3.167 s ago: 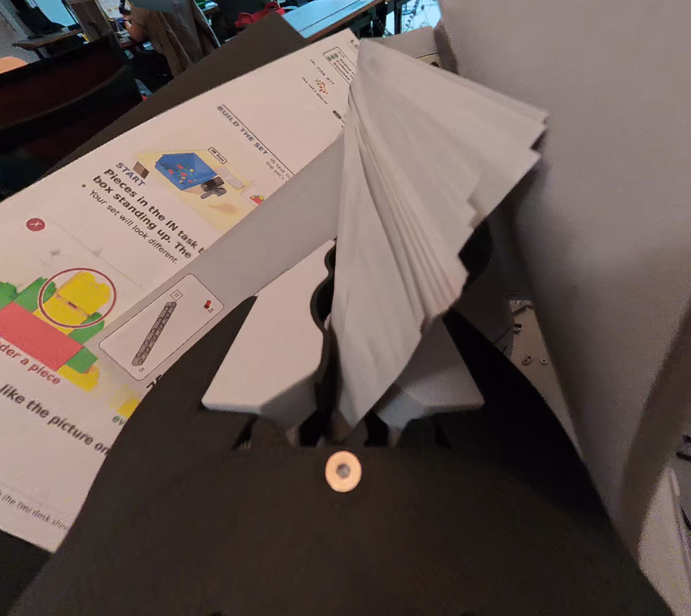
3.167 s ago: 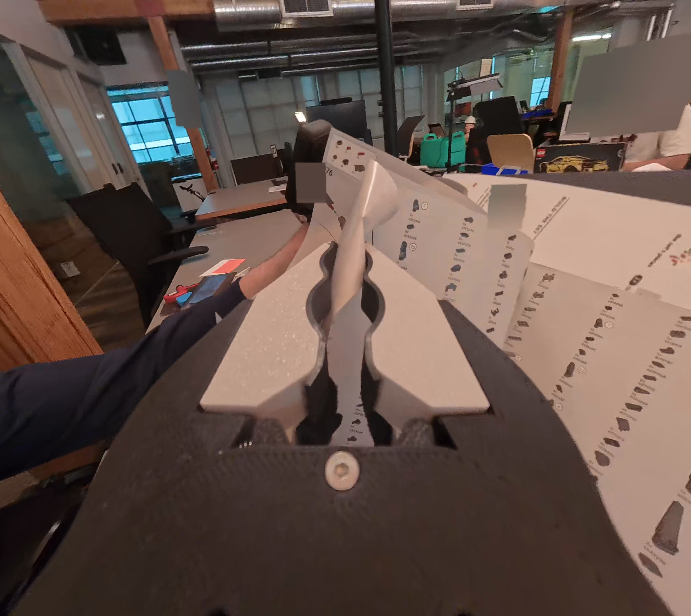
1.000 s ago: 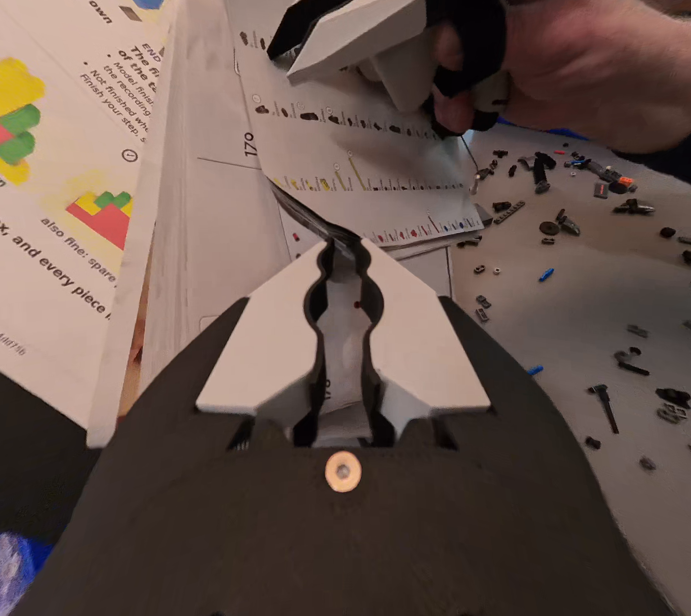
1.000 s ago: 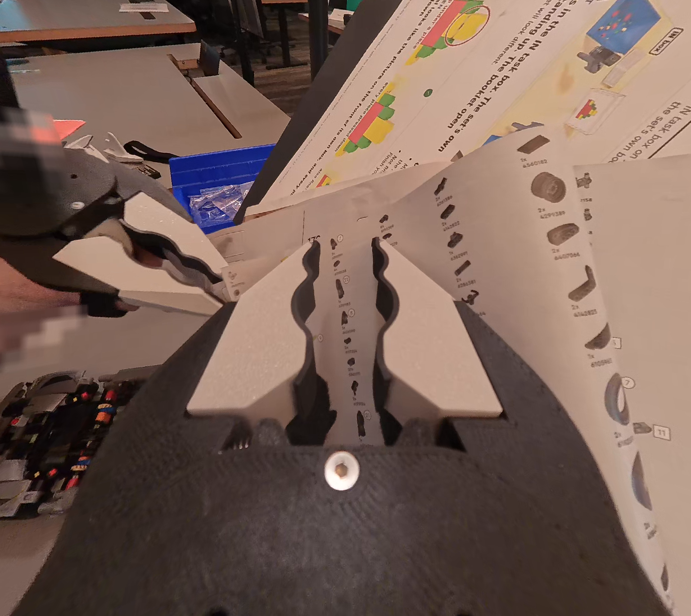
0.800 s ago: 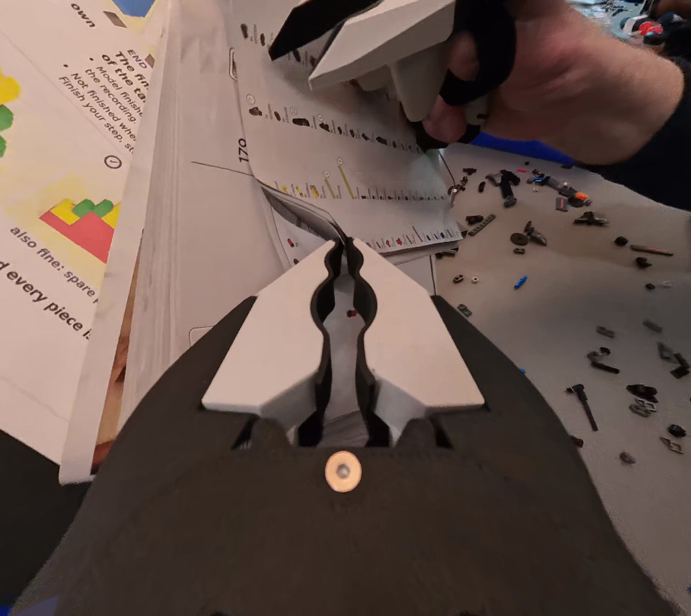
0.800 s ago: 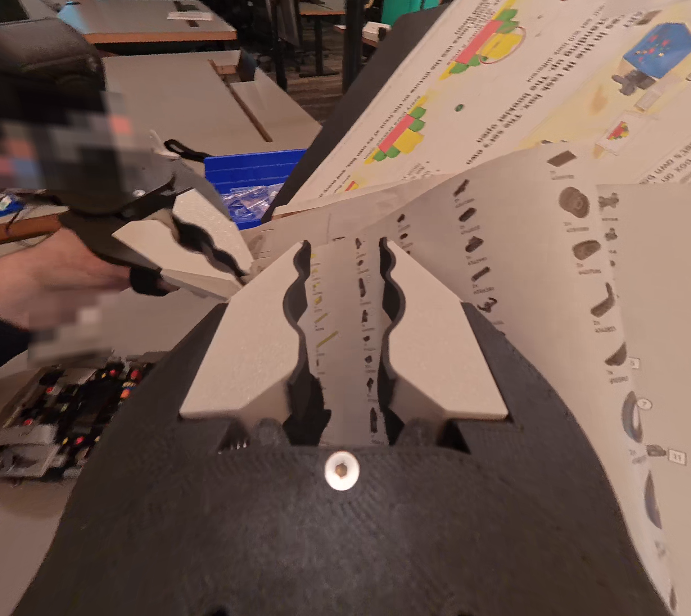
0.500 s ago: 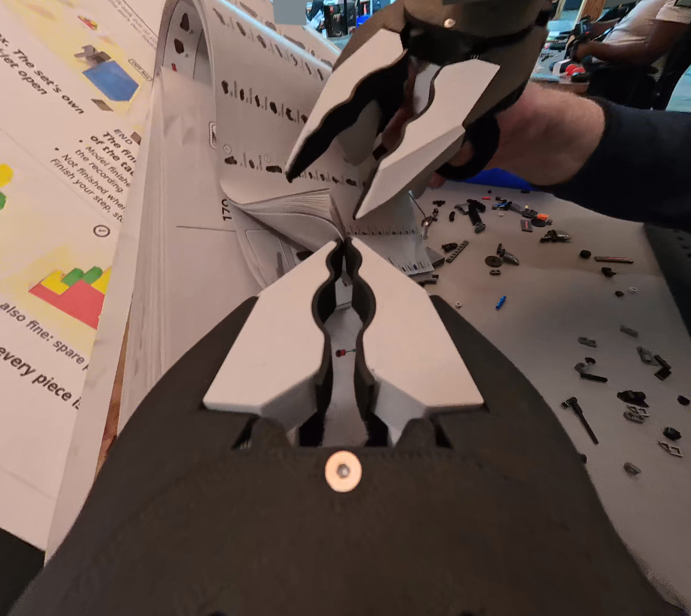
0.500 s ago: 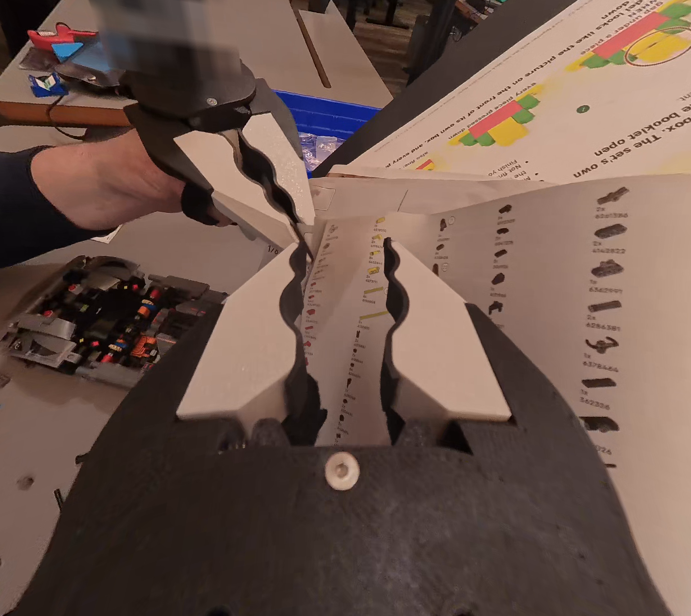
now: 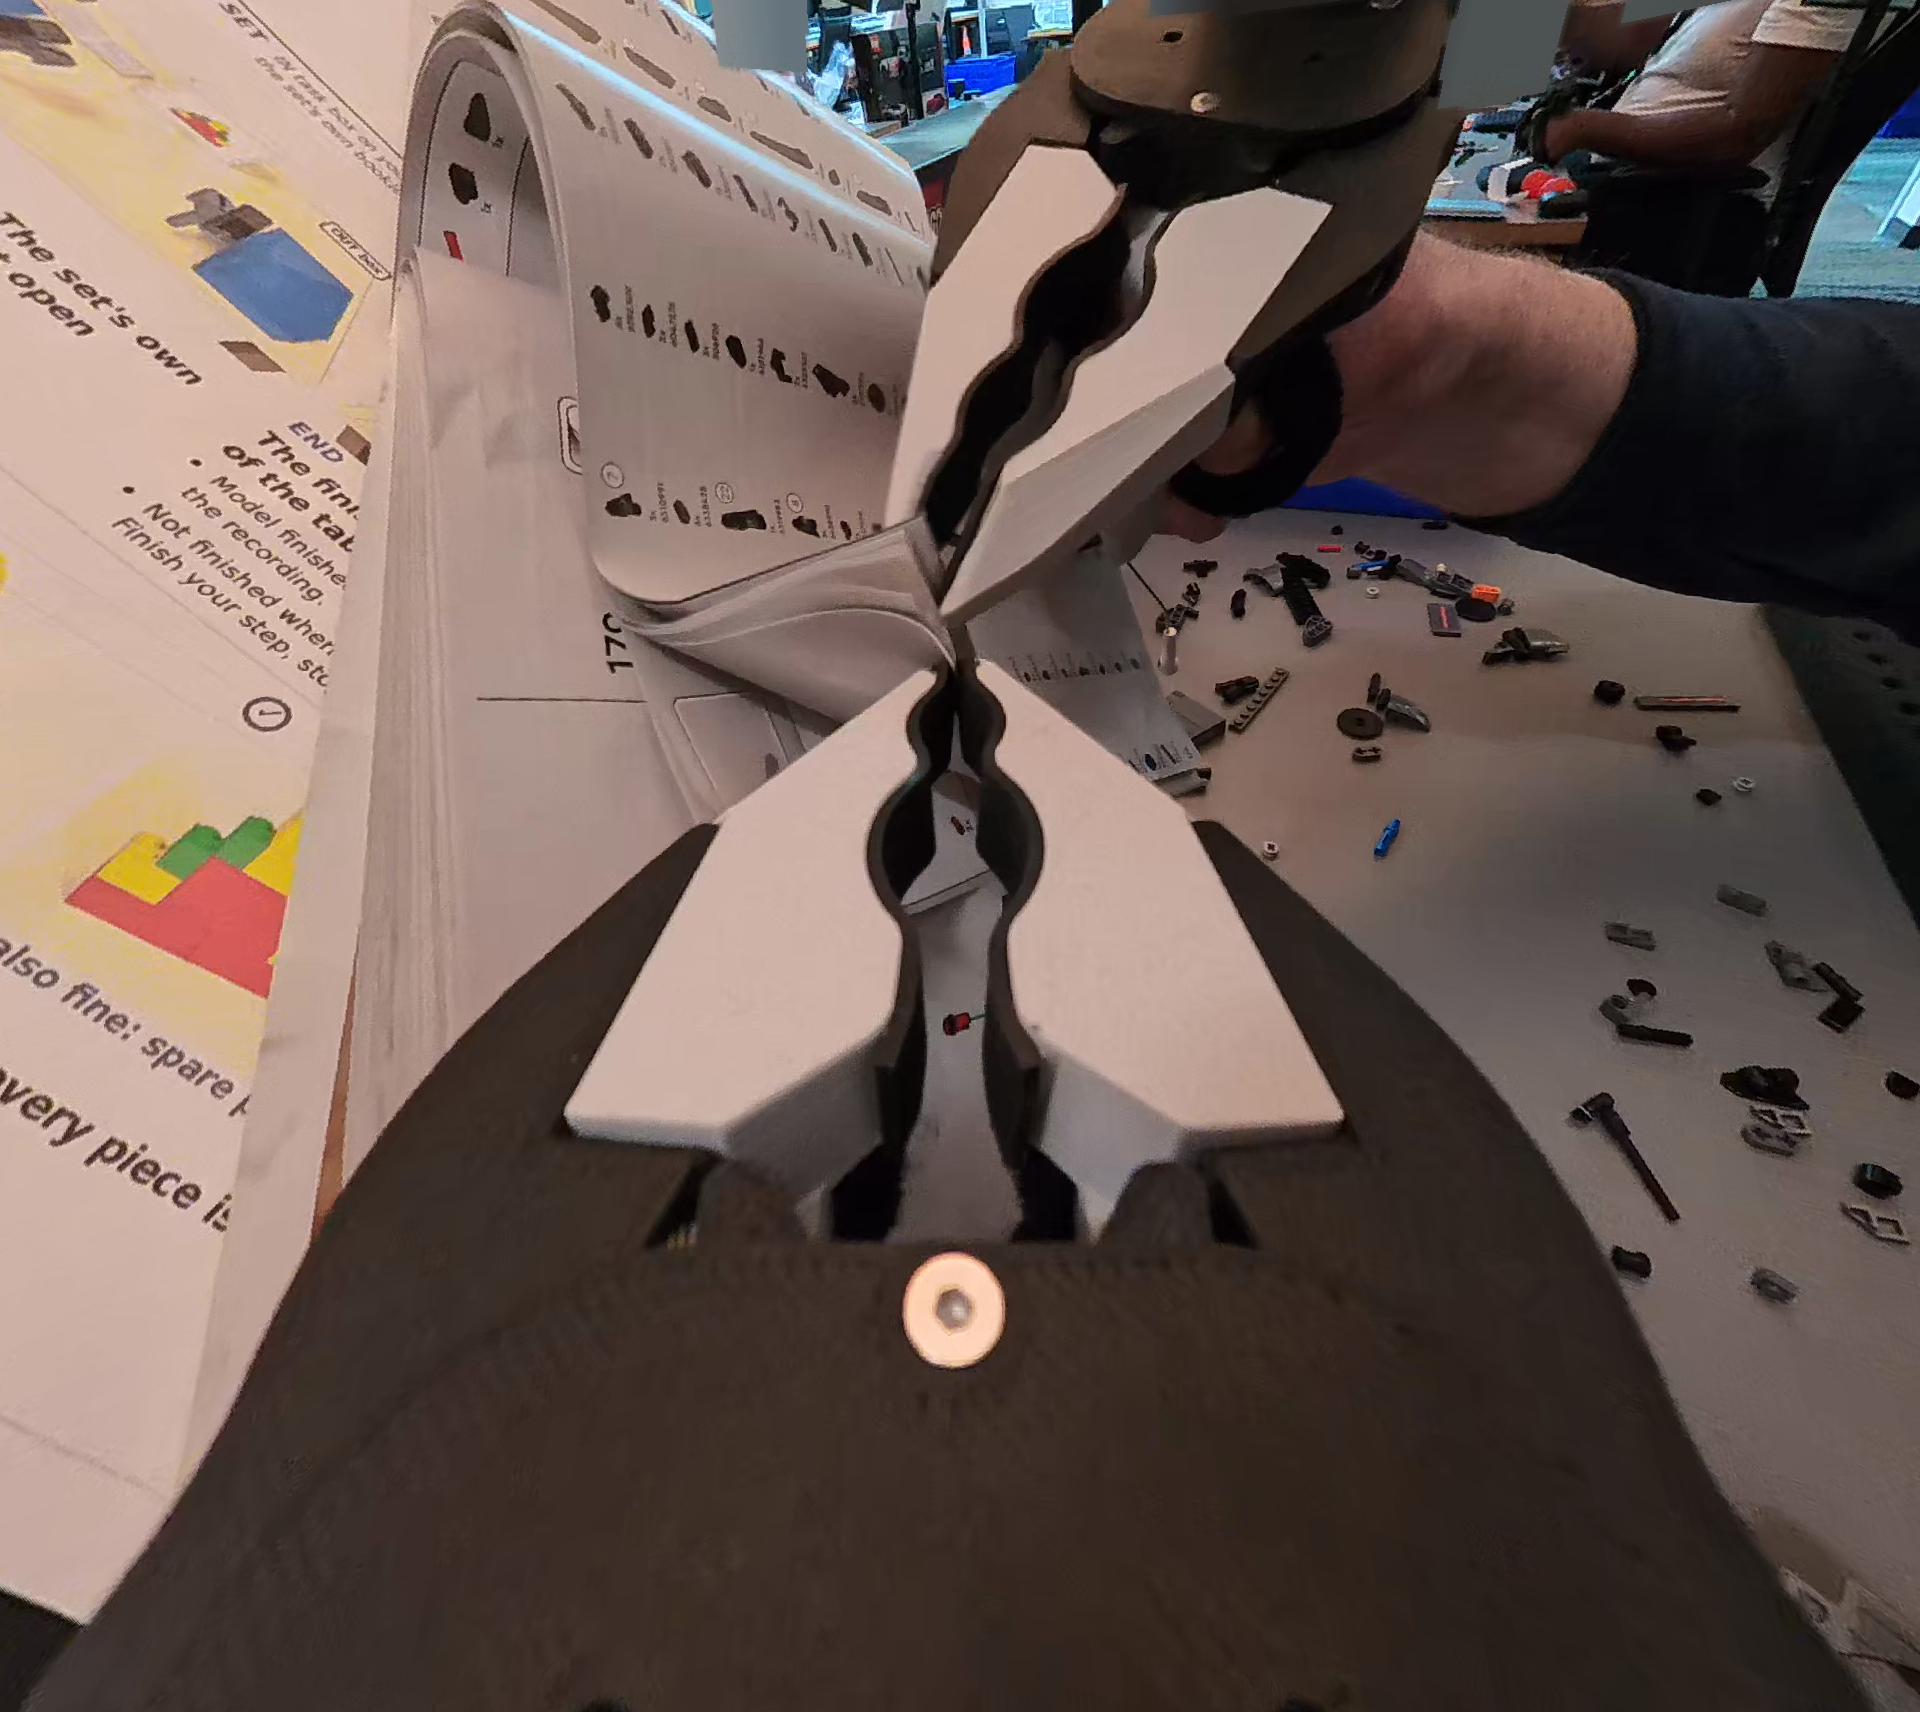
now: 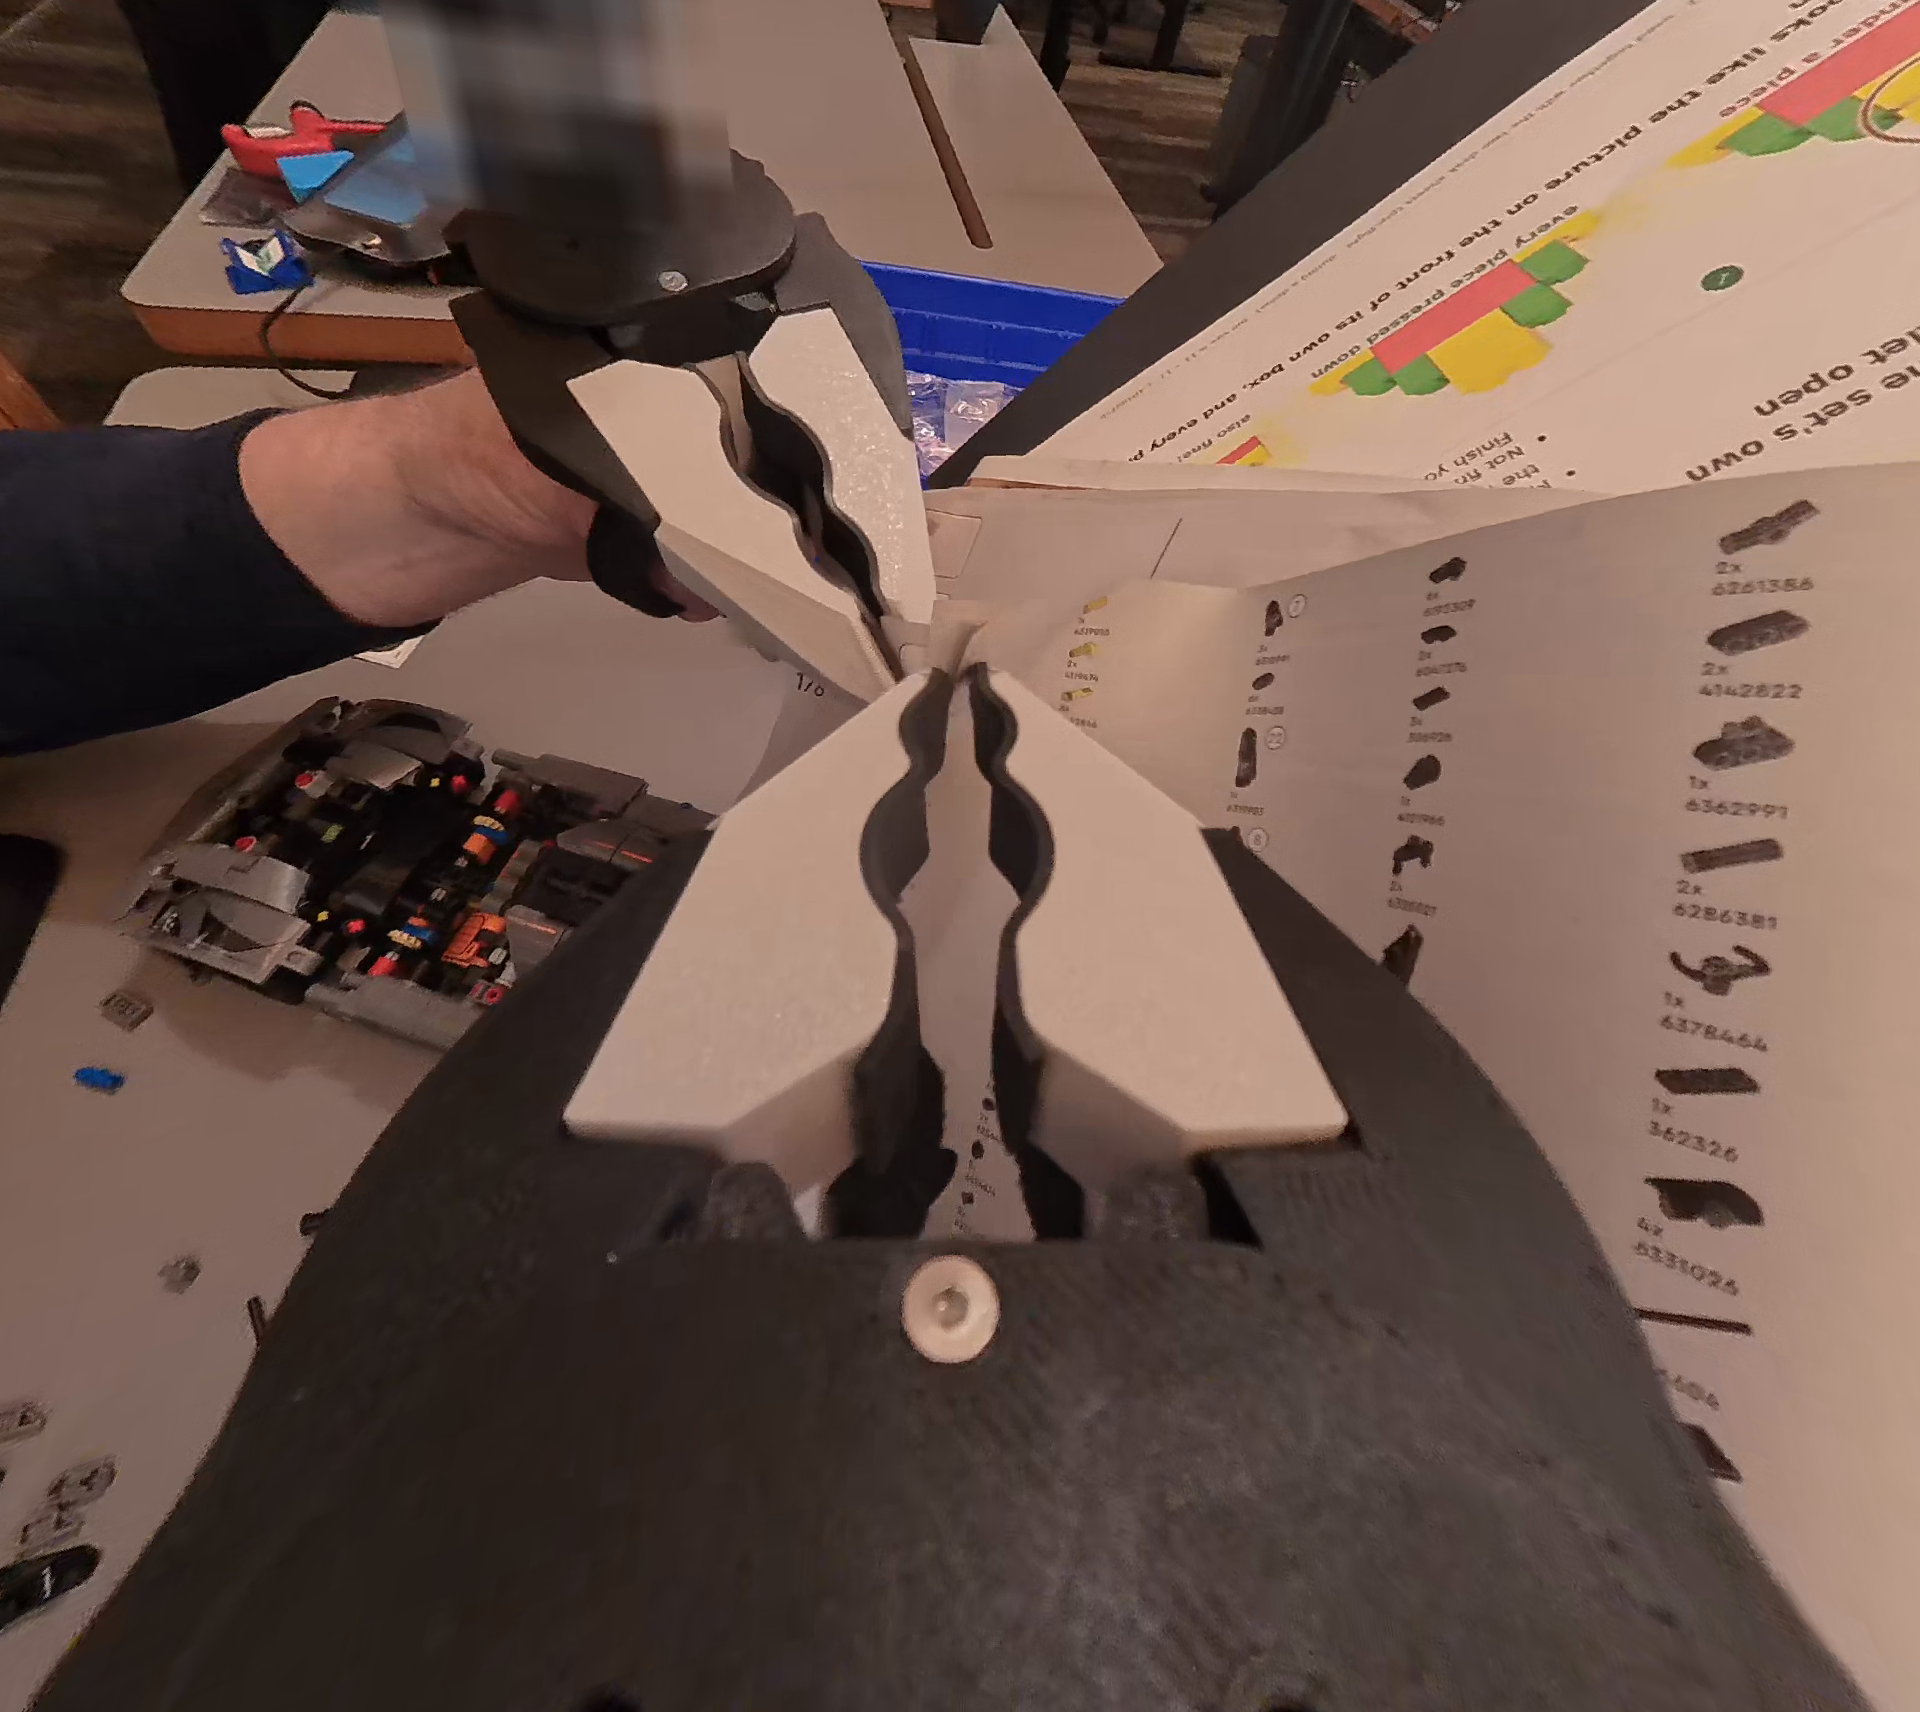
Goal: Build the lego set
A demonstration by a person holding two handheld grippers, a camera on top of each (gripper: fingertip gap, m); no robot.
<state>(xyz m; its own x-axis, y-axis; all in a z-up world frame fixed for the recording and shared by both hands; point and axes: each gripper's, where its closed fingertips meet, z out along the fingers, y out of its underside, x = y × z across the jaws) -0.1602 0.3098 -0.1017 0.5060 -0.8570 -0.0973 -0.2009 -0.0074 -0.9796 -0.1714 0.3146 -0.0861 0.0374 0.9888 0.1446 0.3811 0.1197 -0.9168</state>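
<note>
1. Left gripper (image 9: 954, 675): nearly closed, tips pinched on booklet (image 9: 727, 374) pages.
2. Right gripper (image 10: 951, 675): narrowed on a page corner.
3. Half-built model (image 10: 384, 852): set on the table (image 9: 1455, 935) among loose pieces (image 9: 1621, 1143).

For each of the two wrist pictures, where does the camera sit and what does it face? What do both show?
Left wrist view: sits on the left tongs, faces the booklet and loose pieces; the right tongs and hand show.
Right wrist view: sits on the right tongs, faces the booklet and part-built model; the left tongs and hand show.
Shared: the booklet corner where both tongs meet, and the instruction poster.
</note>
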